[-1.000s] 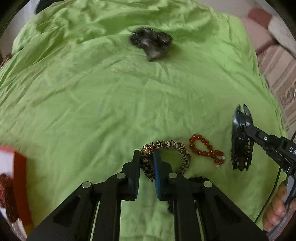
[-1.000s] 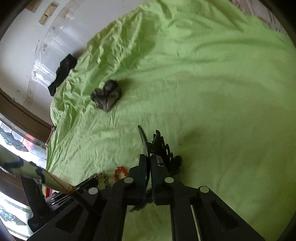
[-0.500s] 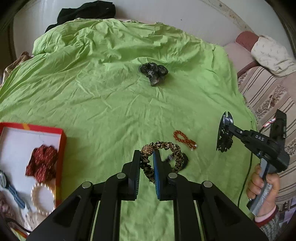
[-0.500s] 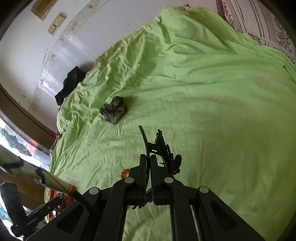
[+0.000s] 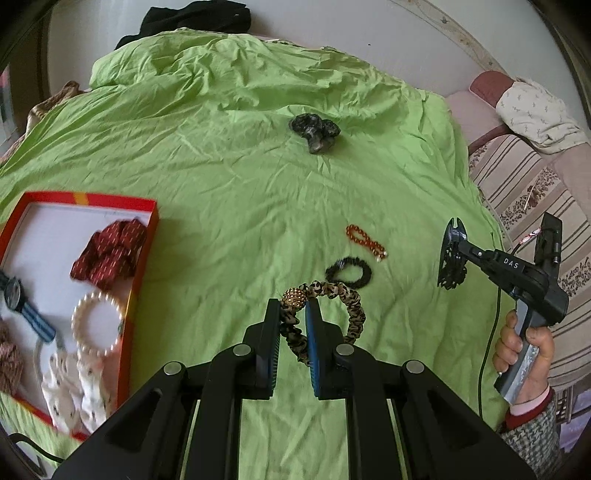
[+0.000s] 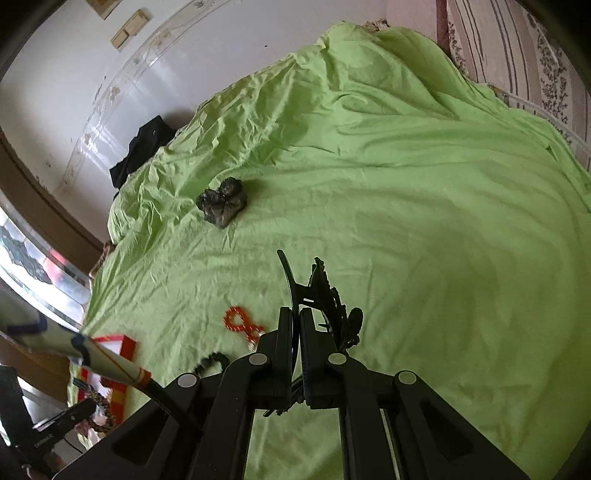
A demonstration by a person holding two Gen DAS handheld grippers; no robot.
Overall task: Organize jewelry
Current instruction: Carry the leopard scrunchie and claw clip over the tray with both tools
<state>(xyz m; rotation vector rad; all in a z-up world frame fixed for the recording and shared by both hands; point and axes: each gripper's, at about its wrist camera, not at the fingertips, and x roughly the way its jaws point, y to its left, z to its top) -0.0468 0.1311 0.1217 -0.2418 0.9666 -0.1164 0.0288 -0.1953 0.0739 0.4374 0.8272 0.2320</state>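
My left gripper (image 5: 292, 314) is shut on a leopard-print scrunchie bracelet (image 5: 351, 306) with a gold bead ball, held above the green sheet (image 5: 221, 184). My right gripper (image 6: 295, 317) is shut on a black hair claw clip (image 6: 328, 295), also seen in the left wrist view (image 5: 451, 258), raised at the right. A red bead bracelet (image 5: 365, 240) and a black scrunchie (image 5: 349, 272) lie on the sheet. A dark grey scrunchie (image 5: 314, 131) lies farther back. The red-rimmed box (image 5: 146, 258) sits at the left.
The box holds a red patterned scrunchie (image 5: 110, 253), a pearl bracelet (image 5: 96, 323), a watch (image 5: 22, 306) and white fabric pieces (image 5: 77, 387). A striped sofa (image 5: 524, 184) borders the sheet on the right. Black cloth (image 5: 192, 18) lies at the far edge.
My left gripper has lifted the leopard bracelet up and back, and the box has come into view. The black scrunchie under it now shows. The right gripper has risen with the clip.
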